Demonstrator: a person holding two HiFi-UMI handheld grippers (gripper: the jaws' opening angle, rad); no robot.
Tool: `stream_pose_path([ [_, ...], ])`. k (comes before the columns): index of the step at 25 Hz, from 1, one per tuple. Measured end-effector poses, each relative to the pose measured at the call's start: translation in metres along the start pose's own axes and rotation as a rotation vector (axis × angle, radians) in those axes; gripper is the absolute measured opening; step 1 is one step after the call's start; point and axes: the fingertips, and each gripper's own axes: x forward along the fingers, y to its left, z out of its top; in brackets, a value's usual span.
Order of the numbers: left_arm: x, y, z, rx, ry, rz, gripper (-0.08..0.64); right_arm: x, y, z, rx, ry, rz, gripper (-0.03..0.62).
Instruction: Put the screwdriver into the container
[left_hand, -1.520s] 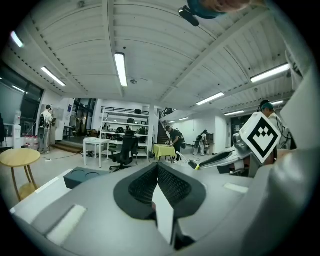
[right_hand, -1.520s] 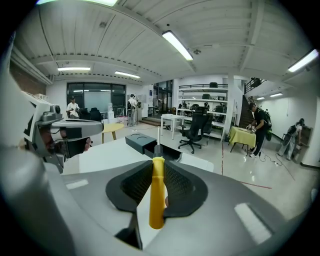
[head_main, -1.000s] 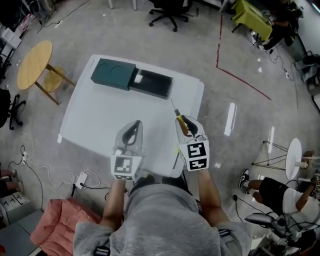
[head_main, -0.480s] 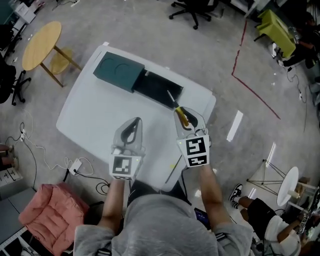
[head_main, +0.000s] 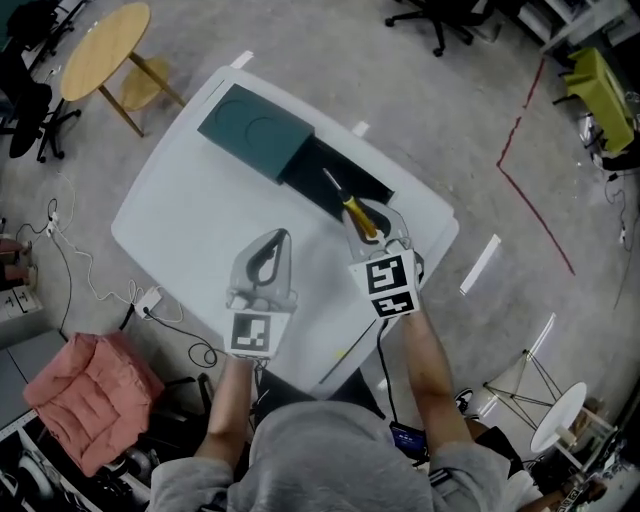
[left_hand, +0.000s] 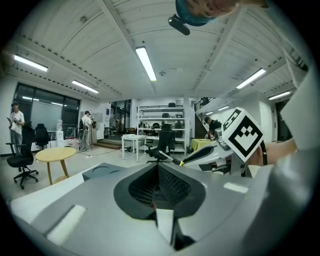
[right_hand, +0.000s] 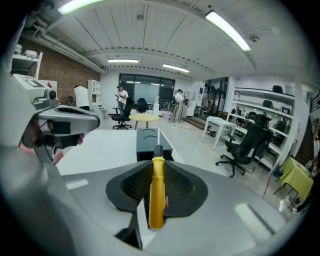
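The right gripper (head_main: 375, 226) is clamped on the yellow handle of the screwdriver (head_main: 356, 213), whose thin metal shaft juts forward past the jaws; in the head view its tip lies over the near edge of the open black container (head_main: 305, 172). That container sits at the far side of the white surface (head_main: 190, 220), touching a dark green box (head_main: 255, 128). The left gripper (head_main: 266, 262) hovers over the surface beside the right one, its jaws closed together and empty.
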Motion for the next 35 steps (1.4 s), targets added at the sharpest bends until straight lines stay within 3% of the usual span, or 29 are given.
stream_pose_path([
  [9, 0.032, 0.025, -0.041, -0.032, 0.062, 0.065, 0.011, 0.074, 0.0, -0.02, -0.03, 0.074, 0.105, 0.075],
  [14, 0.044, 0.037, -0.056, -0.07, 0.081, 0.097, 0.011, 0.105, 0.001, -0.04, -0.033, 0.165, 0.154, 0.075],
  [18, 0.051, 0.044, -0.068, -0.078, 0.105, 0.102, 0.011, 0.122, 0.002, -0.054, -0.027, 0.24, 0.175, 0.075],
  [35, 0.061, 0.048, -0.091, -0.101, 0.146, 0.07, 0.011, 0.147, 0.013, -0.087, -0.022, 0.399, 0.221, 0.078],
])
